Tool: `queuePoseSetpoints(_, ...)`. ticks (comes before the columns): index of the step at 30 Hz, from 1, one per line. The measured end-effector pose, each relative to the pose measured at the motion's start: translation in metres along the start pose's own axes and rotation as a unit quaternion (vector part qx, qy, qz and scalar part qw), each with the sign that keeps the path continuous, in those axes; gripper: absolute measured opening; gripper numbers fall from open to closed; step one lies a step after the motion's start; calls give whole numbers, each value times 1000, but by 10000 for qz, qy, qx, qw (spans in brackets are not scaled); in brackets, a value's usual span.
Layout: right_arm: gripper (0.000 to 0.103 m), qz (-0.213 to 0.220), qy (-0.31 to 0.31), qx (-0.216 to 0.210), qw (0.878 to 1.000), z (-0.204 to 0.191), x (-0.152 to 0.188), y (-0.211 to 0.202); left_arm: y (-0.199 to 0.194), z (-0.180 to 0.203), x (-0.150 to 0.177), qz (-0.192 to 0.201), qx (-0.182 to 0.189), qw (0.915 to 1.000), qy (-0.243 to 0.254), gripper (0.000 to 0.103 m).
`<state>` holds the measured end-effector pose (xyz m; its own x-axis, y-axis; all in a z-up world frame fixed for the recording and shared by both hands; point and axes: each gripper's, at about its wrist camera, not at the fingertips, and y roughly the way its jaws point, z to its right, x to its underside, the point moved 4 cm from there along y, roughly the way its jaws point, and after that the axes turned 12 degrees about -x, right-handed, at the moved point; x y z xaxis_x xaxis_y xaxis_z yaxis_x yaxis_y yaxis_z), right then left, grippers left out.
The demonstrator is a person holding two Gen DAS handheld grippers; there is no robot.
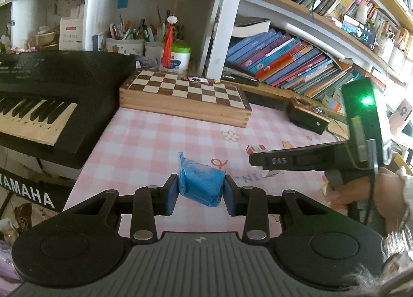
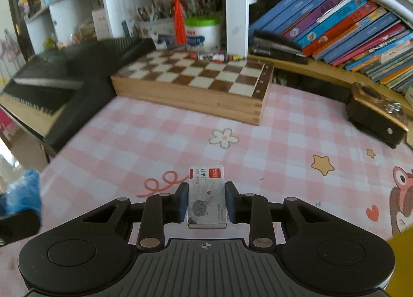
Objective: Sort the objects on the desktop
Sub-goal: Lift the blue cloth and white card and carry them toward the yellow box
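The left hand-held gripper [image 1: 201, 188] pinches a blue packet [image 1: 200, 184] sideways, clear of the table [image 1: 144, 137]. The right hand-held gripper [image 2: 206, 201] clamps a staple box [image 2: 207, 197] by its long sides, likely for carrying off the table's near edge.

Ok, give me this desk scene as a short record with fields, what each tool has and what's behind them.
surface: pink checked desk mat
left tool: shut on crumpled blue plastic packet, held above the mat
right tool: shut on small white staple box with grey cat print
behind: folded wooden chessboard box
left side: black Yamaha keyboard
right side: shelf of leaning books
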<state>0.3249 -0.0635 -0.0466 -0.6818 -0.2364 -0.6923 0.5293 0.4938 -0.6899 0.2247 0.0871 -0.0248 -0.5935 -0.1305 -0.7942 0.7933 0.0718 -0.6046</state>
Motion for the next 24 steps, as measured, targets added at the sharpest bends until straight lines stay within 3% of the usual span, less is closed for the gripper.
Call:
queuePoseSetpoints(7, 30, 303, -104, 198, 9993, -12, 4, -43, -23, 3, -1, 119, 90, 9999, -80, 33)
queuePoseSetpoints(13, 30, 608, -10, 36, 9981, -24, 14, -87, -51, 7, 3, 235, 230, 9994, -70, 33)
queuePoseSetpoints(24, 30, 640, -112, -120, 9978, -49, 49, -140, -97, 13, 20, 242, 462, 9986, -134, 32)
